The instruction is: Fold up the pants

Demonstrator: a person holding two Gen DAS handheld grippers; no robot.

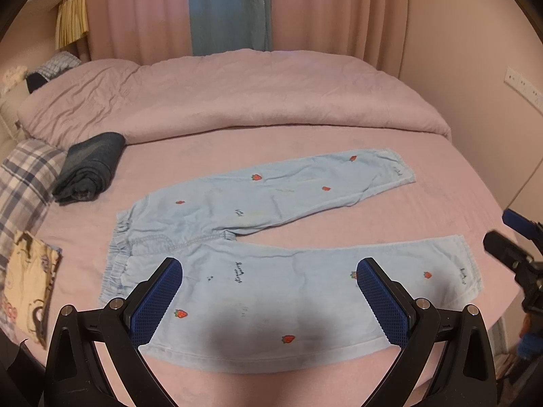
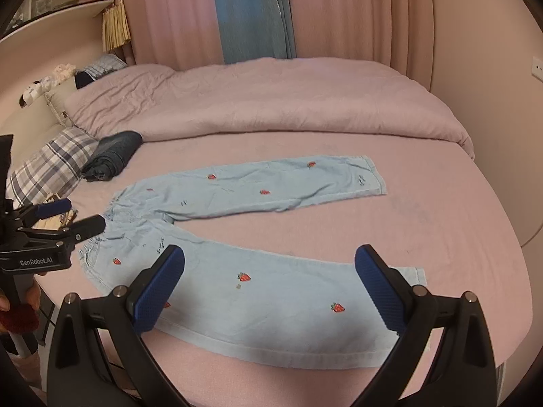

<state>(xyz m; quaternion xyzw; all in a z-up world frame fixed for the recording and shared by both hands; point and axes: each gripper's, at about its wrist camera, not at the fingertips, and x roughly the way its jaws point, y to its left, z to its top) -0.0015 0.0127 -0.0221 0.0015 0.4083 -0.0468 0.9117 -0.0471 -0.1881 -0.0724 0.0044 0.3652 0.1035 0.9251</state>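
Two legs of the light-blue pants [image 1: 258, 237] lie spread in a V on the pink bed sheet [image 1: 424, 210], soft thin cloth dotted with red strawberries, gathered waistband toward the plaid pillow [image 1: 23, 176]. Both the left gripper [image 1: 269, 300] and right gripper [image 2: 269, 291] hover above the near leg, jaws wide apart, ribbed blue pads bare. Beside the pillow sits a rolled dark denim bundle [image 1: 90, 166].

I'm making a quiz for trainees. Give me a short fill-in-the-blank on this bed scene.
1. The light blue pants are printed with red ____.
2. Both legs lie spread apart on the pink ____.
3. The left claw and right claw are both ____.
4. The dark folded garment lies beside a ____ pillow.

Missing words: strawberries; bed; open; plaid
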